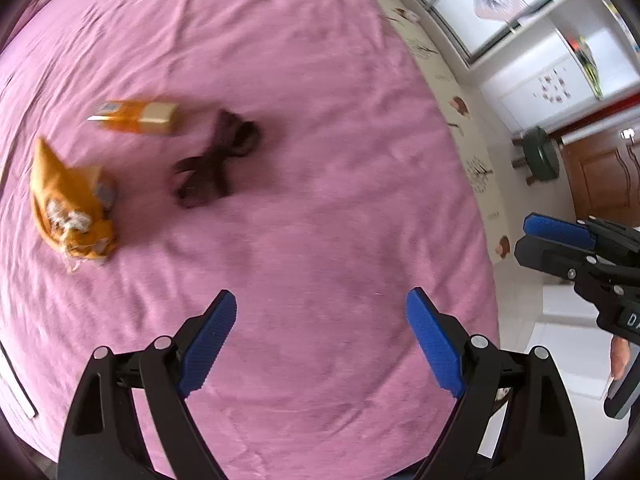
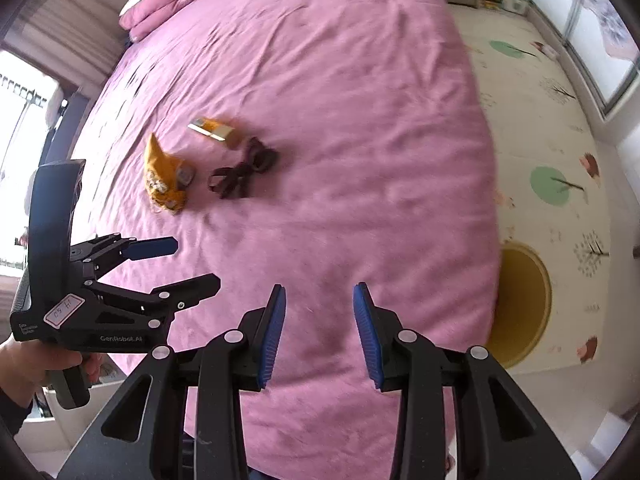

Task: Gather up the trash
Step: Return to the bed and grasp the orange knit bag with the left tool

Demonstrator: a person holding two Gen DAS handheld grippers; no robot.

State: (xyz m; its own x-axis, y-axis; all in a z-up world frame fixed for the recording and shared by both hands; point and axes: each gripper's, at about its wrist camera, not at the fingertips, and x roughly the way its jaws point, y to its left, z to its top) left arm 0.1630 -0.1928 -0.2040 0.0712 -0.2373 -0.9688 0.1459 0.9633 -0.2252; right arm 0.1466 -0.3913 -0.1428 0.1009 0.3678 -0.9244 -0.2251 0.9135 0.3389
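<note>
Three pieces of litter lie on the pink bedsheet (image 1: 320, 160): a crumpled orange snack bag (image 1: 70, 208) (image 2: 166, 180), an orange carton (image 1: 138, 116) (image 2: 218, 130) on its side, and a dark tangled strap-like item (image 1: 218, 160) (image 2: 244, 172). My left gripper (image 1: 320, 300) hangs over bare sheet, well short and right of them, jaws wide open and empty. It also shows in the right wrist view as the left gripper (image 2: 196, 262), held by a hand. My right gripper (image 2: 319, 292) is open with a narrower gap, nothing between its pads, and appears at the edge of the left view (image 1: 560, 236).
A yellow round container (image 2: 520, 304) stands on the patterned floor mat (image 2: 552, 120) beside the bed's right edge. Pink pillows (image 2: 160, 4) lie at the head of the bed. A dark stool (image 1: 540, 156) and a wooden door (image 1: 600, 172) are across the room.
</note>
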